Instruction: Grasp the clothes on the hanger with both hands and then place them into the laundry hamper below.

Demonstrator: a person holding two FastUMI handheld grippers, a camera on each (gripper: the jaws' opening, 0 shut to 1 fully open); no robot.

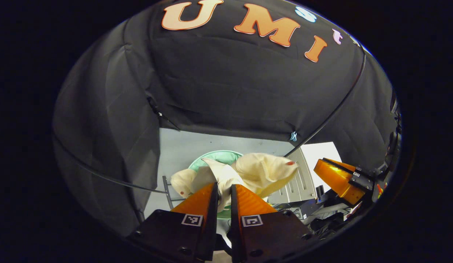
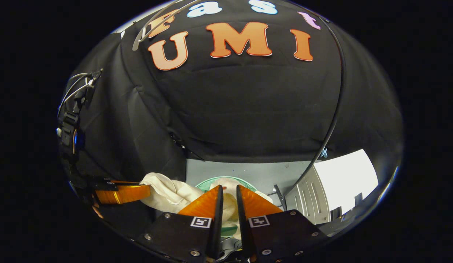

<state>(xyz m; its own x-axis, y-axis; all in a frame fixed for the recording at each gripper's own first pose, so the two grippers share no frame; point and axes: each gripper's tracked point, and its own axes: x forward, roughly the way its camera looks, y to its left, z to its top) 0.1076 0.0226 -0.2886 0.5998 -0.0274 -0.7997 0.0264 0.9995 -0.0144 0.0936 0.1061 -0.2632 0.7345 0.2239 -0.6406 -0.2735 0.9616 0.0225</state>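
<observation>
Item, cream garment (image 1: 248, 173): bunched ahead of and between both fingertip pairs, left gripper (image 1: 223, 190) and right gripper (image 2: 229, 191) each clamped on a fold, above the green hamper (image 1: 221, 156); advised: lower both together, release inside rim.

No readable text, brand or number apart from the wall lettering. Left gripper (image 1: 223, 190): one square black-and-white fiducial marker on each finger base, coded pattern, no characters. Right gripper (image 2: 229, 191): same pair of square markers, likewise no legible characters
</observation>
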